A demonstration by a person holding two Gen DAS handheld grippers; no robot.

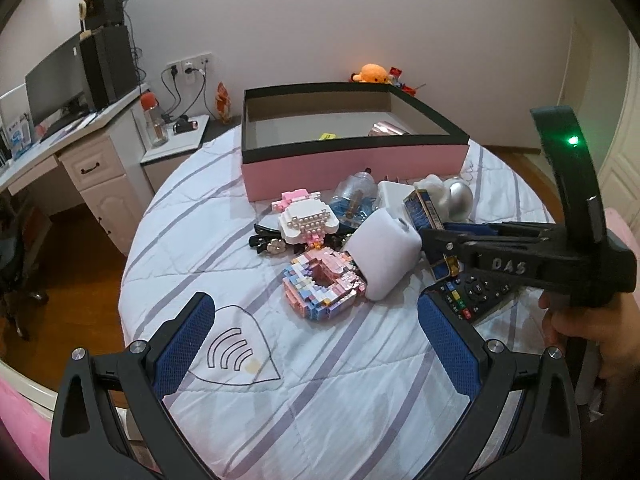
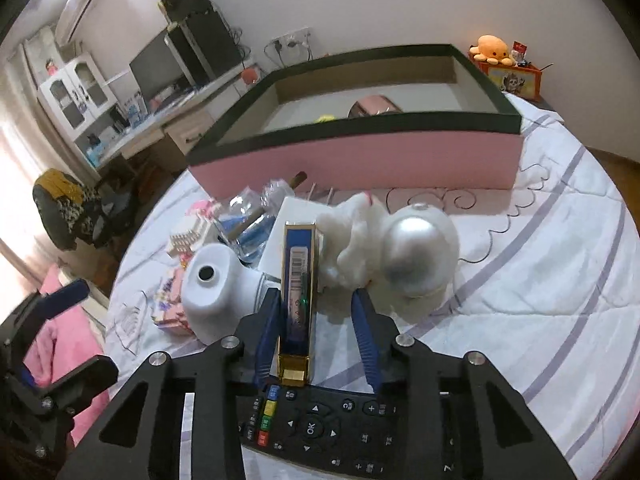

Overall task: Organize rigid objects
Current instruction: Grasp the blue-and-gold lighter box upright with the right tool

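While the right gripper [image 2: 316,316] sits low over the bed [image 2: 540,280], its blue pads straddle a narrow blue-and-gold box [image 2: 297,280] standing on edge: left pad touching the box, right pad w/ a visible gap, so jaws are spread, not clamped. Black remote [image 2: 320,432] lies directly under the gripper body. Just left of the box is a white rounded device [image 2: 216,292] w/ a dark hole; just right, a white fluffy toy [image 2: 356,244] next to a silvery ball [image 2: 412,256].

Left gripper [image 1: 316,340] hangs above bare quilt, fingers wide apart, nothing between them. Ahead of it: pastel brick-built ring [image 1: 320,284], then a white brick figure w/ pearls [image 1: 308,220]. Beyond the pile, the pink open box w/ dark rim [image 1: 352,164] sits on the bed; inside it a pinkish item and a small yellow item, partly hidden.
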